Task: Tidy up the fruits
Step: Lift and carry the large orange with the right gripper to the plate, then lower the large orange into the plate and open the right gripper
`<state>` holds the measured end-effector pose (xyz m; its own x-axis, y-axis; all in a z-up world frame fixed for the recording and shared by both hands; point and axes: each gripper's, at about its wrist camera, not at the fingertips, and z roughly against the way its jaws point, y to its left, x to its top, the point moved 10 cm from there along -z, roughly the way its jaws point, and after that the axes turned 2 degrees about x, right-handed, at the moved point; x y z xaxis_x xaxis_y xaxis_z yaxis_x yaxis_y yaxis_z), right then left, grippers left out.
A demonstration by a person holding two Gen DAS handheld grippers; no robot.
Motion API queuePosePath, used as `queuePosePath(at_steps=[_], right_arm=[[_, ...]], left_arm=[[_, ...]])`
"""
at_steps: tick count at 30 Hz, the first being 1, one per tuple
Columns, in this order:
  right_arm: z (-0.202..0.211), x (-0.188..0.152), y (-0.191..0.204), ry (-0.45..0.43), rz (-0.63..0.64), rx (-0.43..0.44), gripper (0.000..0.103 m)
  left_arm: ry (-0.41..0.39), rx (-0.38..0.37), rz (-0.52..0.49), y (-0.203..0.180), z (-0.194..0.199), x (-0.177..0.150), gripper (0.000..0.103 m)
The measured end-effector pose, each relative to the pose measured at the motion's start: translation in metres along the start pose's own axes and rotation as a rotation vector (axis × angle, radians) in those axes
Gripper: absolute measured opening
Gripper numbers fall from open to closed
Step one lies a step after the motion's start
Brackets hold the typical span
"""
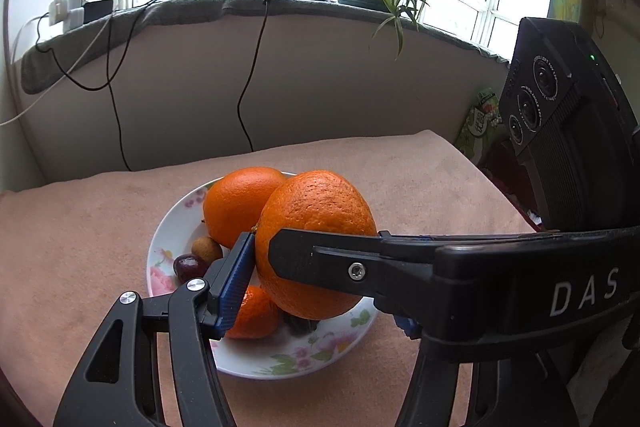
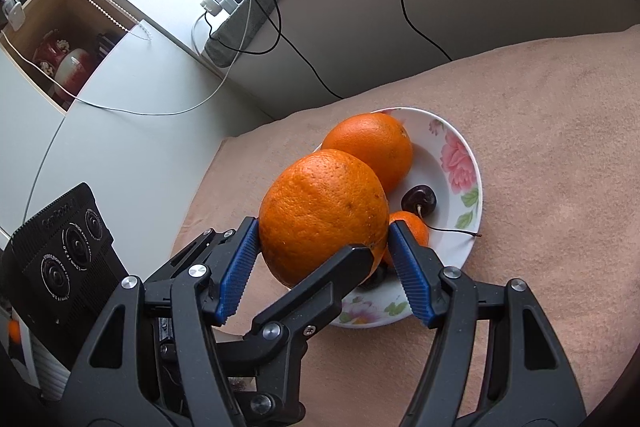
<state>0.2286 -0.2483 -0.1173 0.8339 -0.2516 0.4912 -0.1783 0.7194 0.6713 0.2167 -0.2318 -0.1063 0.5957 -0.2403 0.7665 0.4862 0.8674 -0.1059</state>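
Your clear ground is the peach blanket (image 2: pixel 540 147): it runs bare to the right of the floral plate (image 2: pixel 474 163) and in front of it, while on the left its edge drops off near the white cabinet (image 2: pixel 132 155), and the back edge meets the wall under the grey sill (image 1: pixel 192 7), where black cables hang. The plate itself is crowded: a second orange (image 2: pixel 372 143) at the back, a dark cherry (image 2: pixel 418 199) with its stem reaching over the rim, a small tangerine (image 2: pixel 412 227), and a little brown fruit (image 1: pixel 206 250) by the left rim. The big orange (image 2: pixel 320 199) sits raised over the near half of the plate, just touching the second orange. Your right gripper (image 2: pixel 324 227) points down at a slant and has both blue pads (image 2: pixel 240 267) pressed on the orange's sides, about half spread. Your left gripper (image 1: pixel 320 259) slants down too and crosses the other one closely; its left pad lies flat against the orange, its far pad is hidden behind the right gripper's black finger, though the right view shows that finger set against the fruit's underside
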Motion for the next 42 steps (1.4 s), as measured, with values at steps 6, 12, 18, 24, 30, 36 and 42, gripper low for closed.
queuePosePath(at_steps=[6,12,18,24,30,36,42], right_arm=[[-0.002,0.0,0.0,0.014,-0.009,-0.002,0.069],[-0.005,0.0,0.0,0.024,-0.007,-0.011,0.07],[-0.006,-0.002,0.002,0.029,0.006,-0.024,0.07],[-0.003,-0.001,0.003,0.018,0.009,-0.022,0.07],[0.001,-0.004,0.001,0.009,0.01,-0.028,0.07],[0.005,-0.008,0.001,-0.002,0.016,-0.041,0.07],[0.008,-0.011,0.001,-0.005,0.02,-0.05,0.07]], left_arm=[[0.01,0.001,-0.005,0.001,-0.002,0.0,0.061],[0.01,0.011,-0.016,0.001,-0.002,0.0,0.061],[0.0,0.022,-0.033,0.0,0.003,-0.001,0.061],[-0.001,0.023,-0.019,0.006,0.006,-0.001,0.062],[0.001,0.016,-0.031,0.002,0.009,-0.005,0.062],[0.01,0.007,-0.05,-0.002,0.012,-0.013,0.062],[0.029,-0.008,-0.052,-0.006,0.013,-0.023,0.065]])
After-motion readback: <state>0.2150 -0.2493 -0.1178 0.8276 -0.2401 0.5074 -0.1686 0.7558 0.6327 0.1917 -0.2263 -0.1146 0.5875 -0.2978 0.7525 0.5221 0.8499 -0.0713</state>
